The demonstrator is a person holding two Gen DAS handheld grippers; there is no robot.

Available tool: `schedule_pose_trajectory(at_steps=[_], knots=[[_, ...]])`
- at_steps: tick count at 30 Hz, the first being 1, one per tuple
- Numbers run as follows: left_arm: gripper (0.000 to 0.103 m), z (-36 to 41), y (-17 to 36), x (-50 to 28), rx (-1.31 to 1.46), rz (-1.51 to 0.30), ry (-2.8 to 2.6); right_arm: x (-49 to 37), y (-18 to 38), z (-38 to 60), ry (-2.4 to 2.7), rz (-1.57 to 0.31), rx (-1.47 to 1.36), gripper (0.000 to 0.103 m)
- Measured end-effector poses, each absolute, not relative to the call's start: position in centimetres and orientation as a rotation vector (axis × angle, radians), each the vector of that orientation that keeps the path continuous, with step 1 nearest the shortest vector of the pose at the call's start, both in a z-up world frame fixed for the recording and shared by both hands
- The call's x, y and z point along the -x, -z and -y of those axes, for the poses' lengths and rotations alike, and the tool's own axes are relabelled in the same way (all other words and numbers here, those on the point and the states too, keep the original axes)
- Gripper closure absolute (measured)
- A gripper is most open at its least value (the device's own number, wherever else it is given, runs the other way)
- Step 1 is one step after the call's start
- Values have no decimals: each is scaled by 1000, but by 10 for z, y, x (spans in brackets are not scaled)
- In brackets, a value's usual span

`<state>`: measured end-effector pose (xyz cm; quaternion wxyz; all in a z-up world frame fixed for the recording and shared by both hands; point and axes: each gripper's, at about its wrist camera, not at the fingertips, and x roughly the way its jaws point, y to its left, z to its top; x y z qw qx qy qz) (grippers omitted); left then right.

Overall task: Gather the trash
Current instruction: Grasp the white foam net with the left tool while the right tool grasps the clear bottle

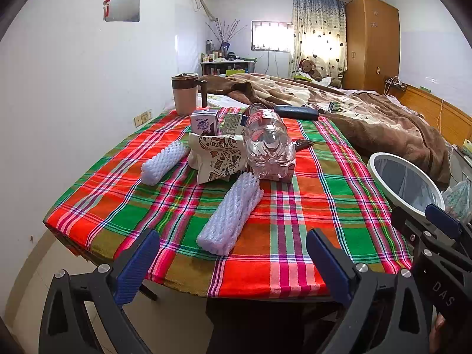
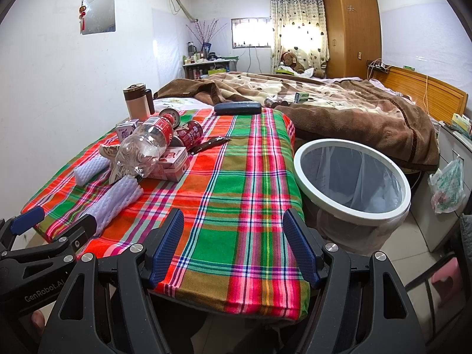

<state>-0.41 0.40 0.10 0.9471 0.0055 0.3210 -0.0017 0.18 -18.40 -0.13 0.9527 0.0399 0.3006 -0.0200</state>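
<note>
Trash lies in a pile on the plaid tablecloth [image 1: 295,224]: an empty clear plastic bottle [image 1: 270,147] with a red label, a crumpled patterned paper bag [image 1: 215,156], a purple milk carton [image 1: 205,122], red cans [image 2: 190,132] and two white foam nets [image 1: 228,215], [image 1: 163,162]. A white bin [image 2: 351,177] with a clear liner stands on the floor to the table's right. My left gripper [image 1: 233,262] is open and empty at the near table edge, just before the nearer foam net. My right gripper [image 2: 233,247] is open and empty over the near right part of the table.
A pink-and-brown mug [image 1: 185,94] and a dark glasses case [image 1: 296,112] sit at the table's far edge. A bed with a brown blanket [image 2: 339,109] lies behind. A plastic bag [image 2: 447,185] hangs to the right of the bin. A white wall is on the left.
</note>
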Motion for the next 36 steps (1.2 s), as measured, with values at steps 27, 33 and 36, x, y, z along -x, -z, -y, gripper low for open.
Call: schedule_pose_trajectory(at_steps=[27, 33, 36], knots=[[2, -82, 2, -54, 123, -721, 19, -68, -17, 152, -142, -611, -125, 32], [2, -104, -1, -76, 129, -728, -8, -97, -23, 136, -197, -640, -166, 32], [2, -112, -1, -89, 137, -732, 7, -113, -20, 128, -231, -670, -176, 32]])
